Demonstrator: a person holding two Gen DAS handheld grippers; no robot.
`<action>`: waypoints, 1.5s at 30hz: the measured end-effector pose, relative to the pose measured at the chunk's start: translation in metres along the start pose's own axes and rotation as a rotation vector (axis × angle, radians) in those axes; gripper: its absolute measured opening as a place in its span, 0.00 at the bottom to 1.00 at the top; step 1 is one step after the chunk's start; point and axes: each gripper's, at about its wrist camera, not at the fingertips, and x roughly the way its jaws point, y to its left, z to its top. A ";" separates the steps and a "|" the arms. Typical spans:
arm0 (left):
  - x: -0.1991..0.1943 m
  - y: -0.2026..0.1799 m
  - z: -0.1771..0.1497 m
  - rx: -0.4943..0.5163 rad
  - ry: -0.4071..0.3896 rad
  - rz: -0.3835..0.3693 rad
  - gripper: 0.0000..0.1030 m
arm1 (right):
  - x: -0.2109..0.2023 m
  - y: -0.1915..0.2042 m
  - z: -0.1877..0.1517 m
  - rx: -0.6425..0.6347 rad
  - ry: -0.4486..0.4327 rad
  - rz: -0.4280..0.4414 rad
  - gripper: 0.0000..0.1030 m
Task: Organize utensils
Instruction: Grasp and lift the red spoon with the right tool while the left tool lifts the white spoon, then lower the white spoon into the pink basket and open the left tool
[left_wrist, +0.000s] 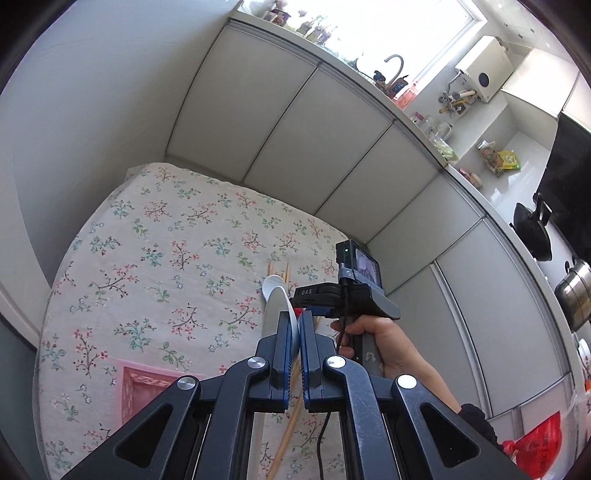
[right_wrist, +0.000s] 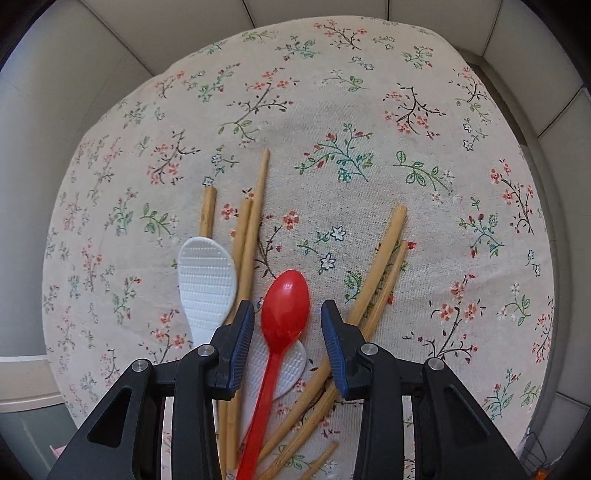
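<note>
My left gripper (left_wrist: 294, 325) is shut on a white rice paddle (left_wrist: 277, 310) and holds it above the floral tablecloth (left_wrist: 166, 240). A pink basket (left_wrist: 146, 387) lies below it on the left. My right gripper (right_wrist: 287, 325) is open, its jaws on either side of a red plastic spoon (right_wrist: 282, 325) that lies on the cloth. Two more white rice paddles (right_wrist: 207, 284) and several wooden chopsticks (right_wrist: 255, 221) lie around the spoon. In the left wrist view the right gripper's body and the hand holding it (left_wrist: 384, 343) sit just right of my left fingers.
Grey cabinet doors (left_wrist: 332, 147) stand behind the table. A counter (left_wrist: 517, 221) beyond holds a wok, a steel pot, bottles and a faucet. A red bag (left_wrist: 535, 446) lies low at the right.
</note>
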 end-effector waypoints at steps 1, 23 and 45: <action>0.000 0.001 0.000 0.001 0.001 -0.001 0.04 | 0.001 0.003 0.002 -0.007 0.001 -0.015 0.39; -0.033 0.051 -0.002 0.037 -0.216 -0.094 0.04 | -0.128 -0.016 -0.074 -0.019 -0.334 0.200 0.28; 0.002 0.060 -0.021 0.254 -0.339 0.028 0.04 | -0.182 0.028 -0.153 -0.147 -0.432 0.310 0.28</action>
